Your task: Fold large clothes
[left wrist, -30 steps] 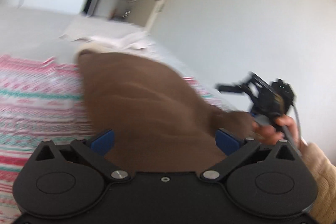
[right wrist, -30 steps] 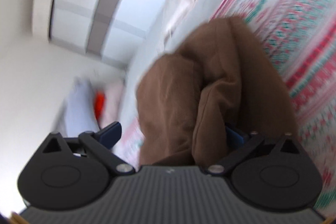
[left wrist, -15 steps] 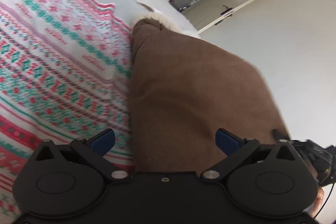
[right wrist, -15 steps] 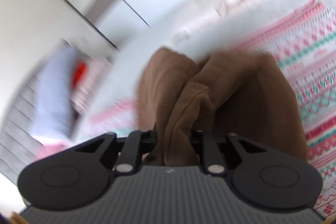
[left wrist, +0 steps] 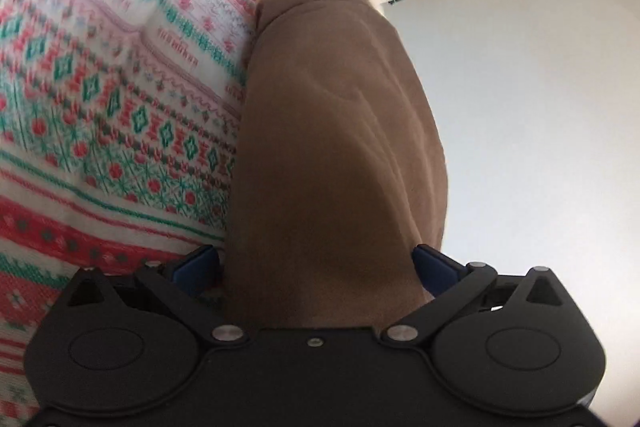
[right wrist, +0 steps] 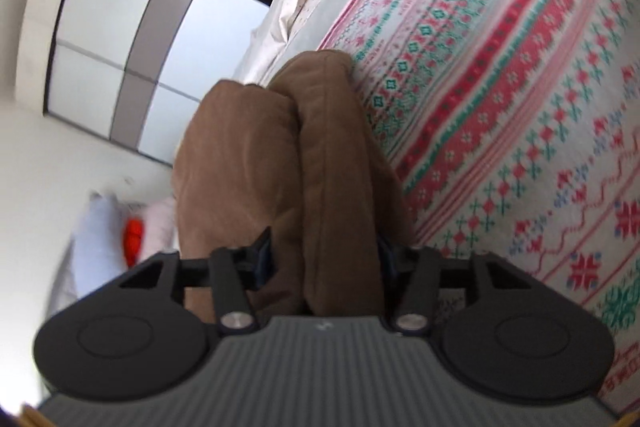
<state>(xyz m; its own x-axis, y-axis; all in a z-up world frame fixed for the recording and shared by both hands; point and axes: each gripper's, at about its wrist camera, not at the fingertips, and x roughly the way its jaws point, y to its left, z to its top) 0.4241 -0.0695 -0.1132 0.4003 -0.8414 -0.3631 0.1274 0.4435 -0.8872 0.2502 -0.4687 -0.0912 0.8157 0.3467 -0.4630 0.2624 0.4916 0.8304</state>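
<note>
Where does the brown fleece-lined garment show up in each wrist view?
Left wrist: brown fleece-lined garment fills the centre, running up from between the left gripper fingers.
Right wrist: it hangs centre-left in bunched folds, clamped in the right gripper.
Shared landmark: red, green and white patterned blanket.

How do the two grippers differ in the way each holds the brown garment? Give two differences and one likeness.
The left gripper has its blue pads set wide around a broad, smooth span of the brown garment. The right gripper has its fingers drawn closer, pinching bunched, doubled folds. Both hold it above the patterned blanket.
</note>
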